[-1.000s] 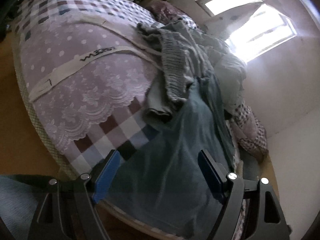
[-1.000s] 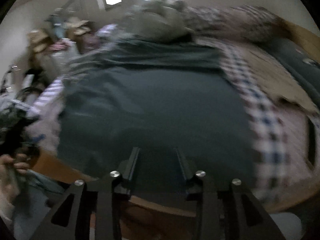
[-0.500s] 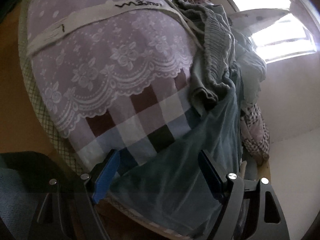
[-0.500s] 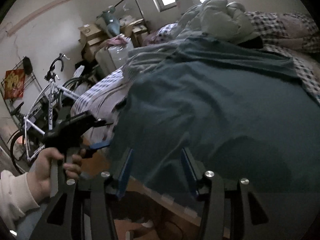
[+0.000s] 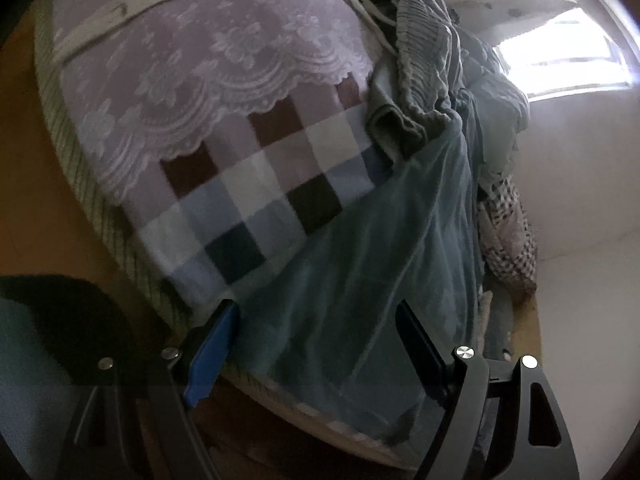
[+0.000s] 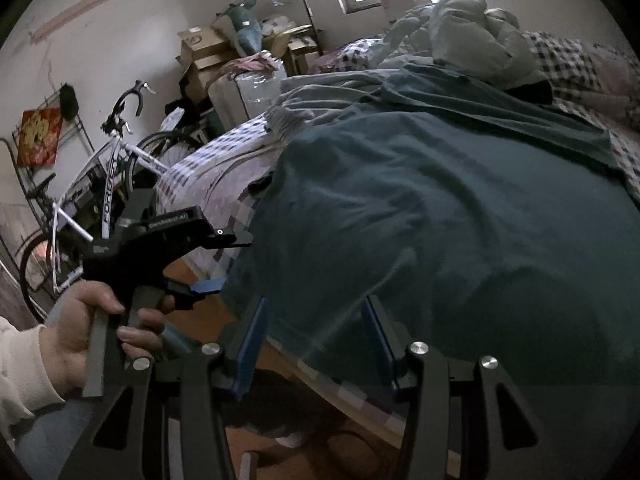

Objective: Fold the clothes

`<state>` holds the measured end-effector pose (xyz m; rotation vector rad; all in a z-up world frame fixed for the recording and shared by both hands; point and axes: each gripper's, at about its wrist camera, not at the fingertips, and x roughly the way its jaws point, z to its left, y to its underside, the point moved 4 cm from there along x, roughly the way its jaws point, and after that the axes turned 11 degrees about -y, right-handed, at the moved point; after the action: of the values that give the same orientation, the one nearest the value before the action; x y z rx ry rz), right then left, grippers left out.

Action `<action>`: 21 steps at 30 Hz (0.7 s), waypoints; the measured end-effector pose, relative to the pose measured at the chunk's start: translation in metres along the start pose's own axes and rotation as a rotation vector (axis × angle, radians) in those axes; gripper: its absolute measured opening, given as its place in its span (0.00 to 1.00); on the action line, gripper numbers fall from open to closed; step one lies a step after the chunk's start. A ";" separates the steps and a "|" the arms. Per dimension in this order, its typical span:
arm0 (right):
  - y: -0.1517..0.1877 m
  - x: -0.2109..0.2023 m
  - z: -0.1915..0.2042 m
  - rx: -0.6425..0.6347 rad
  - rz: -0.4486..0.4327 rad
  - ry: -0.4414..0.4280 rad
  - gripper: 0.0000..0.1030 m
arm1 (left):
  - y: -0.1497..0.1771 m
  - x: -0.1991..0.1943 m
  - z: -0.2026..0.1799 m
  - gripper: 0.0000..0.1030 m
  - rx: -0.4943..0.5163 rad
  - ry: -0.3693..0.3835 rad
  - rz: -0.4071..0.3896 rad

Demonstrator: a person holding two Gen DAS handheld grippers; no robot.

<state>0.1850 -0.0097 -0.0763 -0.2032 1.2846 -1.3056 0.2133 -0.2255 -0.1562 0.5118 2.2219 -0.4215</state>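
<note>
Both claws, left claw (image 5: 320,344) and right claw (image 6: 316,336), gape apart at the near hem of the dark teal cotton garment (image 6: 460,216), spread flat and running lengthwise away up the bed (image 5: 248,184).

"FOREVER" runs down the white bicycle (image 6: 108,184) frame; small lettering on the left tongs' (image 6: 208,286) body unreadable.

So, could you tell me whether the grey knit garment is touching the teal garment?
Touching: left wrist view shows the grey knit garment lying over the teal garment's upper edge.
</note>
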 end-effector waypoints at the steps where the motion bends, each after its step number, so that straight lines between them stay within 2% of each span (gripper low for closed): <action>1: 0.001 0.002 0.001 -0.008 0.006 0.003 0.51 | 0.001 0.000 0.000 0.81 -0.004 0.005 0.001; 5: 0.005 0.009 0.004 -0.042 0.026 0.022 0.51 | 0.001 -0.005 -0.001 0.79 -0.016 0.027 -0.001; 7: 0.006 0.012 0.008 -0.069 0.034 0.033 0.51 | 0.000 -0.006 -0.003 0.76 -0.021 0.037 -0.004; 9: 0.008 0.016 0.013 -0.103 0.046 0.044 0.51 | -0.002 -0.005 -0.005 0.69 -0.025 0.046 -0.009; 14: 0.015 0.027 0.021 -0.150 0.083 0.043 0.51 | -0.006 -0.005 -0.010 0.68 -0.036 0.070 -0.022; 16: 0.017 0.030 0.022 -0.156 0.091 0.043 0.51 | -0.007 -0.001 -0.011 0.64 -0.035 0.047 -0.014; 18: 0.018 0.033 0.023 -0.166 0.098 0.049 0.51 | -0.009 0.003 -0.009 0.51 -0.041 0.013 -0.008; 21: 0.019 0.034 0.025 -0.188 0.104 0.062 0.51 | -0.012 0.006 -0.010 0.41 -0.056 -0.018 -0.011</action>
<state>0.2072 -0.0430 -0.1010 -0.2262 1.4529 -1.1099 0.1969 -0.2300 -0.1527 0.4646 2.2140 -0.3675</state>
